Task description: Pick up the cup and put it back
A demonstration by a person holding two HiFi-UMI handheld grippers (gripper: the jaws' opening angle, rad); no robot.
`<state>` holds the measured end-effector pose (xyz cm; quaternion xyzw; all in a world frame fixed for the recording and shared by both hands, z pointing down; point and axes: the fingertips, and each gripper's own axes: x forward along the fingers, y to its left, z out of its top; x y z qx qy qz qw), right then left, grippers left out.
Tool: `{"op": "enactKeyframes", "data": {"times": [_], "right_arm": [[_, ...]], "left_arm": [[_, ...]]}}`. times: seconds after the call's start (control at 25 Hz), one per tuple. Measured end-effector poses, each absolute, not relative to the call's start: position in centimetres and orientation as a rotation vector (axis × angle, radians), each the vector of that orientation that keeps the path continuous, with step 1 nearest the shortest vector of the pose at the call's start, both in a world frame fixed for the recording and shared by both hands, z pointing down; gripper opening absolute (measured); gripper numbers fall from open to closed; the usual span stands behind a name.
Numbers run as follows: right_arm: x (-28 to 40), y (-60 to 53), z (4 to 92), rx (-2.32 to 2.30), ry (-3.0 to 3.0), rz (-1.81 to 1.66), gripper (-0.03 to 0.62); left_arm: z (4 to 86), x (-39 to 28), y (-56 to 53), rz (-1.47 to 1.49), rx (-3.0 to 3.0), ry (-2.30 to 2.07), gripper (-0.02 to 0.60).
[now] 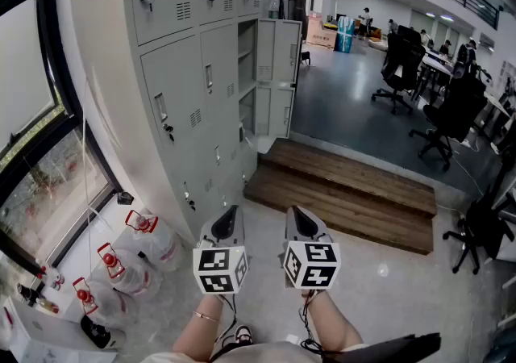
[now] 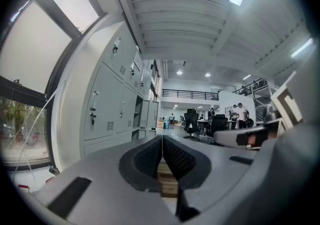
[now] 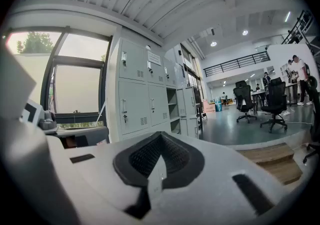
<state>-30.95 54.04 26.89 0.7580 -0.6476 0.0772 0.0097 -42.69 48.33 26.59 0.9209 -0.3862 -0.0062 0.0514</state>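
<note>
The left gripper (image 1: 230, 216) and right gripper (image 1: 297, 216), both smooth grey plastic, point level, ribbed black jaws closed together on nothing. Only the head view shows red-capped clear bottles (image 1: 121, 264) on the floor. Beyond lie a planked wooden step (image 1: 347, 192), grey metal lockers (image 1: 185, 71) and black office chairs (image 1: 399, 71). No view shows the cup.

Grey lockers (image 1: 185, 71), brown wooden step (image 1: 347, 192), black chairs (image 1: 451, 111).
</note>
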Motion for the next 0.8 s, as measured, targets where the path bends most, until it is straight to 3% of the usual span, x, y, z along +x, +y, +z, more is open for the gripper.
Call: {"op": "enactKeyframes", "data": {"times": [0.8], "right_arm": [[-29.2,51.7,27.8,2.41,-1.963,0.282,-0.009]], "left_arm": [[27.8,-42.6,44.8,0.02,2.79,-1.153,0.009]]}}
